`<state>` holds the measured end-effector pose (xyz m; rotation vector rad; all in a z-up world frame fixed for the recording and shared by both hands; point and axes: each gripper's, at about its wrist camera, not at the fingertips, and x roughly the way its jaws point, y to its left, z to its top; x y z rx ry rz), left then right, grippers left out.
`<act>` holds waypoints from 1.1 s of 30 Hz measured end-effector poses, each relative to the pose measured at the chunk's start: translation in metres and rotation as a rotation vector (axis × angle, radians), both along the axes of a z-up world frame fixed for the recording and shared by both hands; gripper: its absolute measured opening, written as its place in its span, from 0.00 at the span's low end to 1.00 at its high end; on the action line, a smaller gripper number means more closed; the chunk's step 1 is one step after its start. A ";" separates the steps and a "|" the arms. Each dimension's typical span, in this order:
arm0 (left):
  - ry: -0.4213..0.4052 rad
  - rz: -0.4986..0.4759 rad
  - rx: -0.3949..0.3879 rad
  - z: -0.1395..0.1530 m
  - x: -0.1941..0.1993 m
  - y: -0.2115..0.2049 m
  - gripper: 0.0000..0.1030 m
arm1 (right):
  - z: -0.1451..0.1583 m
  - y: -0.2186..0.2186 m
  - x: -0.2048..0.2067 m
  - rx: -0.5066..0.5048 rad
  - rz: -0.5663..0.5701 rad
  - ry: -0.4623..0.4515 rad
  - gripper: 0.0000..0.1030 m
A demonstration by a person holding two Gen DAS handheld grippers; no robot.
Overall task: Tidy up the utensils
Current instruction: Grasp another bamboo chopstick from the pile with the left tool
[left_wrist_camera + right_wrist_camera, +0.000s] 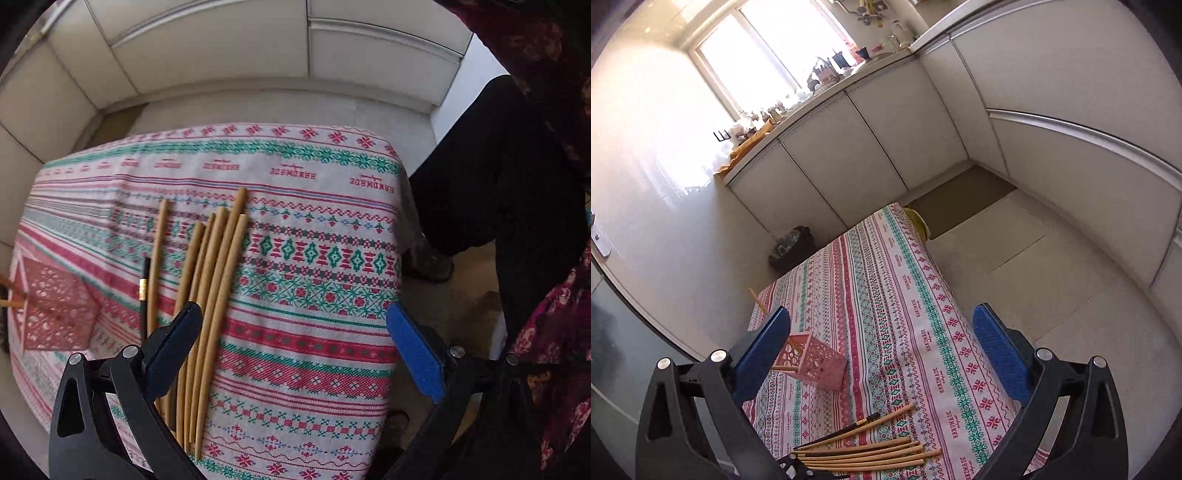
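Several tan wooden chopsticks (pixel 218 295) lie side by side on the patterned tablecloth (pixel 314 266), with one black chopstick with a gold band (pixel 144 295) to their left. A pink perforated holder (pixel 55 310) stands at the far left with chopsticks (pixel 11 293) in it. My left gripper (pixel 295 332) is open and empty, hovering above the cloth with its left finger over the chopsticks. In the right wrist view the chopsticks (pixel 871 450) lie near the bottom and the pink holder (pixel 816 362) stands beyond them. My right gripper (pixel 882 339) is open and empty above the table.
The table's right edge (pixel 402 236) drops to the floor beside a person's dark trousers (pixel 498 192). White kitchen cabinets (pixel 849 147) line the far walls. A dark bin (pixel 792 247) sits past the table's far left corner.
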<state>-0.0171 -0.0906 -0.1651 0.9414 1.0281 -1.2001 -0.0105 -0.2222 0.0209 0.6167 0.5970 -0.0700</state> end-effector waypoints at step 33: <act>0.082 0.101 0.209 -0.043 0.060 -0.059 0.37 | -0.037 -0.068 -0.005 0.218 -0.132 0.135 0.93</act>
